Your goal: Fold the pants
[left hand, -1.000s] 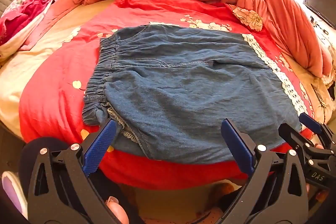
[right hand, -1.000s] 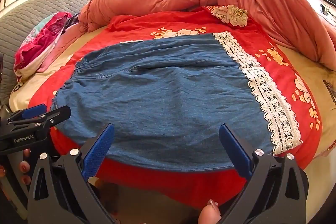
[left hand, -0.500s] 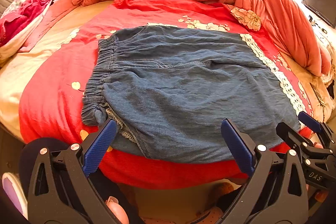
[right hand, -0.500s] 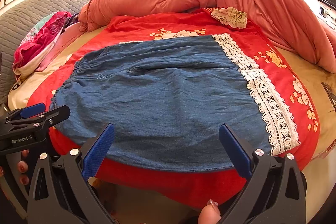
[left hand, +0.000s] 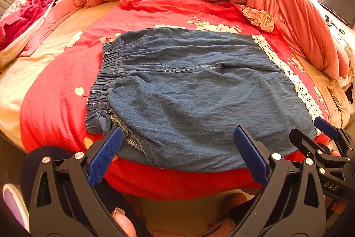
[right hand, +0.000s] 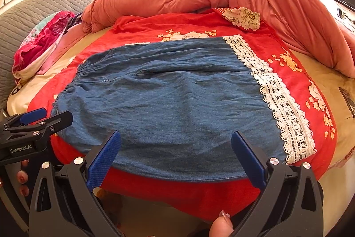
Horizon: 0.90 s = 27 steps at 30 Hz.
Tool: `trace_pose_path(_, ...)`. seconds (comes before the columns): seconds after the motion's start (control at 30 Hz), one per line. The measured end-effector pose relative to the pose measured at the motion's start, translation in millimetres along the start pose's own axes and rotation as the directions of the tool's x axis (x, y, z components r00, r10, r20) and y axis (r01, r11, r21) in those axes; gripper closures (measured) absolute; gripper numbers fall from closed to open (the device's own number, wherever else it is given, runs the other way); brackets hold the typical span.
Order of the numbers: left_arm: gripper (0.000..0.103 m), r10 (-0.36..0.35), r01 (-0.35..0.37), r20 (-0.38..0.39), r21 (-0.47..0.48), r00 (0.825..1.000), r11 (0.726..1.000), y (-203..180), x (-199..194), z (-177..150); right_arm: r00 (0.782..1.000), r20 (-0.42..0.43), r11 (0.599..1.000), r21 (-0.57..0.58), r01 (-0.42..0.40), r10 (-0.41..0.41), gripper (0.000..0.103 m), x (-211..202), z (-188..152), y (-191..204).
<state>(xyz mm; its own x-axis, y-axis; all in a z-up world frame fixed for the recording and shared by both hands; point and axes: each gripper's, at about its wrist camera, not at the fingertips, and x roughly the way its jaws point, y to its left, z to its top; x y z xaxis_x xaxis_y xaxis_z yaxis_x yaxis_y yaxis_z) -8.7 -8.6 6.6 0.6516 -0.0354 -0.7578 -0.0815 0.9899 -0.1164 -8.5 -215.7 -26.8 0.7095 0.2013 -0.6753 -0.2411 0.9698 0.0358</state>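
Lying flat on the red bedspread [left hand: 62, 90], the blue lace-hemmed pants [left hand: 195, 94] are folded over, both the left gripper [left hand: 179, 154] and right gripper [right hand: 177, 157] held just short of their near edge, fingers spread wide, gripping nothing.

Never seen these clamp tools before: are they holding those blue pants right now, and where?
Nothing is held. The left gripper and the right gripper are both open, poised at the near edge of the denim pants, with no cloth between the fingers.
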Motion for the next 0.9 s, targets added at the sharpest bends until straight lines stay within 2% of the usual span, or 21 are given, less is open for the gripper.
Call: trace_pose_path(0.9,0.009,-0.01,0.01,-0.006,-0.002,1.0,1.0,0.3,5.0,0.5,1.0,-0.004,1.0,-0.017,-0.002,0.002,0.004,4.5,1.5,10.7)
